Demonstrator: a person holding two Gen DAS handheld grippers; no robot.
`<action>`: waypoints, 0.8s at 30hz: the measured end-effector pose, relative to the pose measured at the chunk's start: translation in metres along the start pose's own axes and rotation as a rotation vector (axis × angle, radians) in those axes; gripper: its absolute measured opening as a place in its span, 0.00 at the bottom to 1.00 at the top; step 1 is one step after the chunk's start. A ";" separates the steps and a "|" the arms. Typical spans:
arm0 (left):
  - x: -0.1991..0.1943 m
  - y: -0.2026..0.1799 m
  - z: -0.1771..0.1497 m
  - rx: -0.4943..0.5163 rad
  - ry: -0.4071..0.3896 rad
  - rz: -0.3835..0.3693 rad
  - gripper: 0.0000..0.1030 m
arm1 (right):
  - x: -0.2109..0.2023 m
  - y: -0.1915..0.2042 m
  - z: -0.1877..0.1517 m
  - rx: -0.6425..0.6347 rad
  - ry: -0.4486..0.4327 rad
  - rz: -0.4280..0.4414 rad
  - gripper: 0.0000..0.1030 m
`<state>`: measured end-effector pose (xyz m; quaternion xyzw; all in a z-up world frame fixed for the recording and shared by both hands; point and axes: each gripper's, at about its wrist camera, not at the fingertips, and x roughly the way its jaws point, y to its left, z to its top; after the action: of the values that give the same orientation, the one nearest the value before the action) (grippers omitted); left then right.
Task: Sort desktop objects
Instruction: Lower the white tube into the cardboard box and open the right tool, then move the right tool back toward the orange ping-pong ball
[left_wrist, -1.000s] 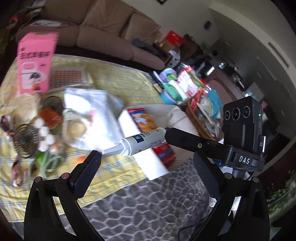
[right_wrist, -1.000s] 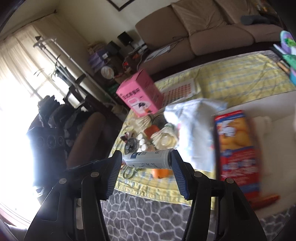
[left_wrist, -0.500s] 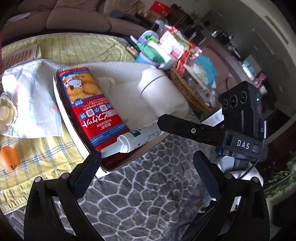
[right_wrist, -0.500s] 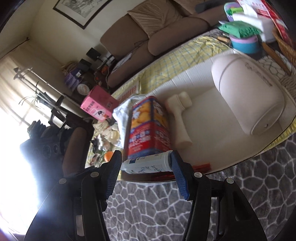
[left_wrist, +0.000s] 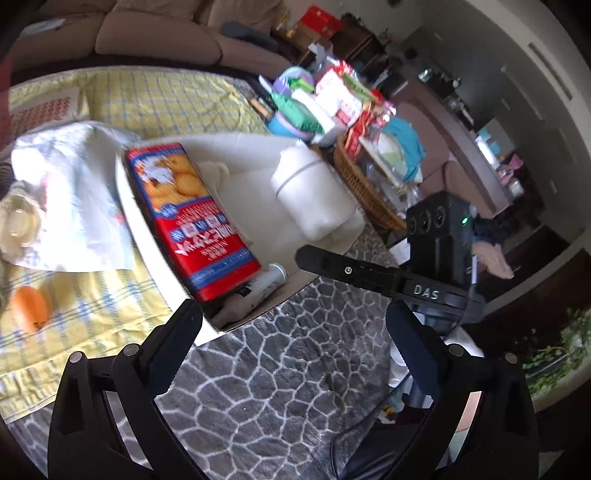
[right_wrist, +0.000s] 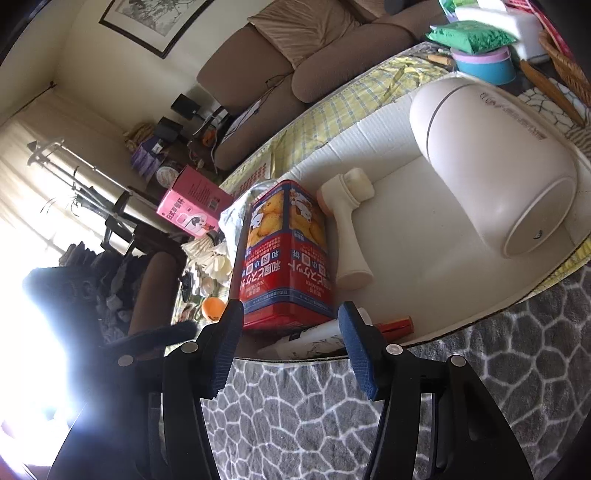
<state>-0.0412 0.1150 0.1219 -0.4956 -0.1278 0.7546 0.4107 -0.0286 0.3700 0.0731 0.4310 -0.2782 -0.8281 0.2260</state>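
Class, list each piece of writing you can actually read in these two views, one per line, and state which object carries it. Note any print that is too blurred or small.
"DAS": black hand-held gripper of the right hand, seen from the left wrist.
Red biscuit box: large white Japanese characters, upside down, too blurred to quote.
Pink box: dark characters, too small.
White canister: faint grey lettering, unreadable.
White tube: dark label, print blurred.

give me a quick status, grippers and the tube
Right gripper open, empty. Left gripper open, empty. White tube lying in white box beside red biscuit tin. Nothing blocking.
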 end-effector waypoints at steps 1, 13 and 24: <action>-0.012 0.004 0.000 -0.005 -0.019 0.002 0.97 | -0.003 0.002 0.000 -0.002 -0.008 -0.001 0.55; -0.140 0.107 -0.031 -0.136 -0.187 0.224 0.97 | 0.004 0.120 -0.001 -0.221 -0.016 0.043 0.60; -0.179 0.194 -0.083 -0.221 -0.174 0.354 0.97 | 0.109 0.180 -0.032 -0.294 0.103 0.024 0.61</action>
<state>-0.0352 -0.1587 0.0813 -0.4854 -0.1554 0.8362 0.2027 -0.0349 0.1608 0.1122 0.4319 -0.1473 -0.8339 0.3105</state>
